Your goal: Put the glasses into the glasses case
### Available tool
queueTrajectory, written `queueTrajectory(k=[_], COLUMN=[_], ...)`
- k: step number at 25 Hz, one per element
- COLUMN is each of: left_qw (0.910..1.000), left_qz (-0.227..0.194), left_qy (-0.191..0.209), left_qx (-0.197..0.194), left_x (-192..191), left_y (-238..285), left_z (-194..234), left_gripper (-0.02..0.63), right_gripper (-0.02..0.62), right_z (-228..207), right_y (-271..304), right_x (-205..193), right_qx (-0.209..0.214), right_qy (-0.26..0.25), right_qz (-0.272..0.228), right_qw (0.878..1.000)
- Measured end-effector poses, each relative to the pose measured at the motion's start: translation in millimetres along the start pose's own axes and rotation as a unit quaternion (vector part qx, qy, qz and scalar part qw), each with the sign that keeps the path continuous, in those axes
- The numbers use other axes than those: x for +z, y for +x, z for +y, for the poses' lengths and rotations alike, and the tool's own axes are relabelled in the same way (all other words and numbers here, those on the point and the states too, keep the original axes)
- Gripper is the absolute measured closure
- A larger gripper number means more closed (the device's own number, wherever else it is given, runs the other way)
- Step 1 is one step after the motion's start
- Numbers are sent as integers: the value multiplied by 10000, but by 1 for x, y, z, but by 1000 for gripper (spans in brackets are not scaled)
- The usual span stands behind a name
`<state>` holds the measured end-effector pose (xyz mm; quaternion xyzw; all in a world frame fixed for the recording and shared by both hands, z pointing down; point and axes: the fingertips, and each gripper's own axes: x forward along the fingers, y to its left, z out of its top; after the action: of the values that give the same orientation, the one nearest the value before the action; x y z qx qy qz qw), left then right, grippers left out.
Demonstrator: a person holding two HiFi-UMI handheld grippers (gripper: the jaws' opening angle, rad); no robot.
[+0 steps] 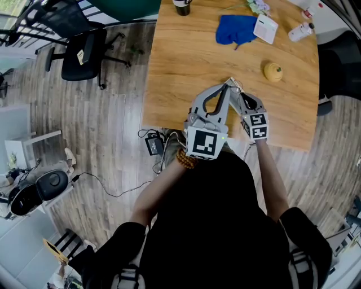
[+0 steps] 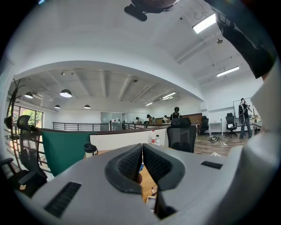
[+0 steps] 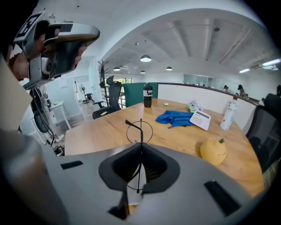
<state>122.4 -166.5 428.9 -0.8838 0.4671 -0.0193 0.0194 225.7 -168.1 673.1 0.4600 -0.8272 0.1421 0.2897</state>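
My right gripper [image 3: 141, 148] is shut on thin black wire-rimmed glasses [image 3: 140, 131]; a round lens and a temple stick out past the jaws, above the wooden table [image 3: 101, 132]. A blue cloth [image 3: 174, 117] with a flat white case-like box [image 3: 201, 119] lies further back. In the head view both grippers hang over the table's near edge, the right gripper [image 1: 237, 90] beside the left gripper [image 1: 227, 86], which is raised higher. The left gripper [image 2: 142, 147] points level across the office, its jaws shut with nothing between them. The box [image 1: 265, 28] is far from both.
A yellow lemon-shaped object [image 1: 273, 71] sits on the right of the table [image 1: 180, 79]. A black cup [image 1: 181, 7] and a white bottle [image 1: 299, 31] stand at the far edge. An office chair [image 1: 84, 51] and floor cables [image 1: 153, 144] are to the left.
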Motion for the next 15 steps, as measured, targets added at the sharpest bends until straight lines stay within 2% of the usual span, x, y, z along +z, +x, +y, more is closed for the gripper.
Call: queueTrajectory(k=[15], left_qw=[9999], left_qz=[81], left_qy=[63], left_qx=[-68], left_x=[-3], left_y=[-3], left_z=[-1], left_gripper=[583], right_gripper=[578], right_z=[3], right_y=[38], right_x=[-52], right_qx=[176], right_qy=[-374], right_qz=[699], right_qw=[9967])
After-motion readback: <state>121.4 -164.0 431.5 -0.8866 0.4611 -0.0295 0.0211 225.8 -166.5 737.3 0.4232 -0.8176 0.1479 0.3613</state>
